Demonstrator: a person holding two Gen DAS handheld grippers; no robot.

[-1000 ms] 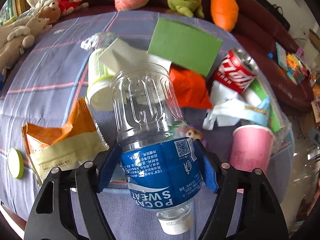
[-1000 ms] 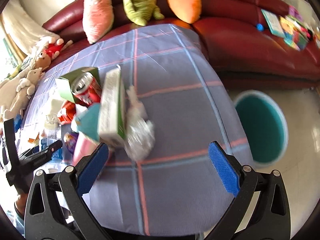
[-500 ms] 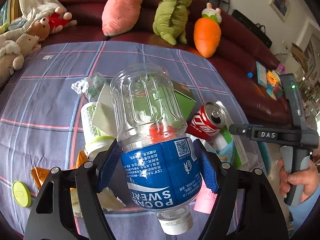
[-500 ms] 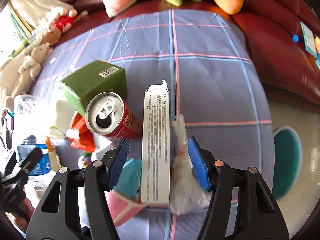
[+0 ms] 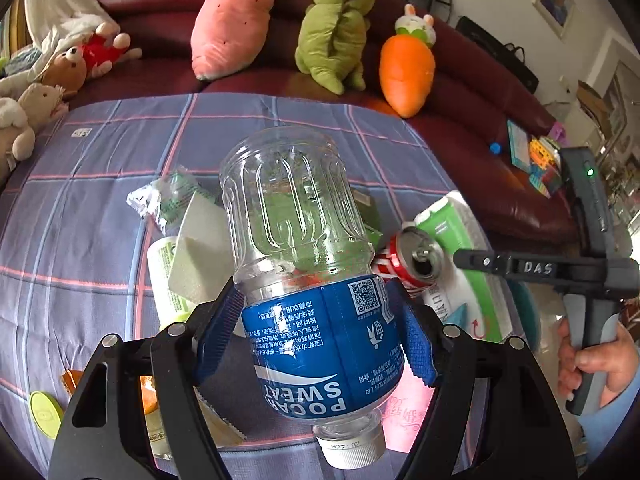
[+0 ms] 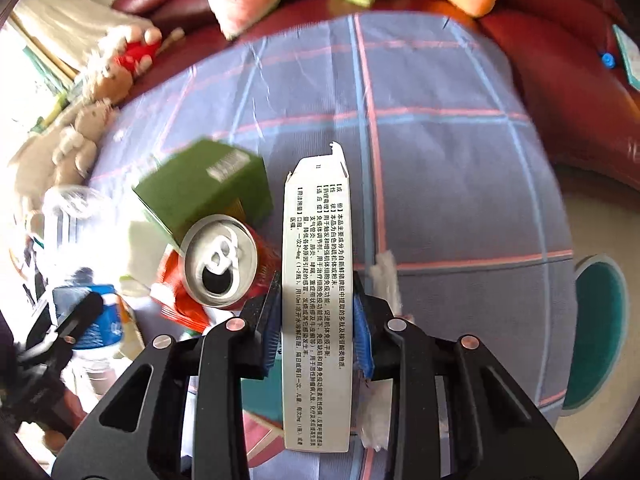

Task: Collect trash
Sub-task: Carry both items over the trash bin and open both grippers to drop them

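Since both tools are loaded, lift straight up w/o squeezing harder imo. Left tool (image 5: 320,340) is clamped on the ribbed clear plastic bottle (image 5: 304,264), cap toward the cam. Right tool (image 6: 316,320) has just closed on the thin flat cardboard carton (image 6: 316,300), mid-pile on the worktop (image 6: 440,160), right of the shiny can (image 6: 220,260). Bin (image 6: 596,336) sits far right.

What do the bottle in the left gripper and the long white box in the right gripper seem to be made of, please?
The bottle looks like clear ribbed plastic, see-through, with a glossy blue printed label and a white cap. The white box looks like thin matte cardboard: flat printed panel, with a cut tab at its far end.
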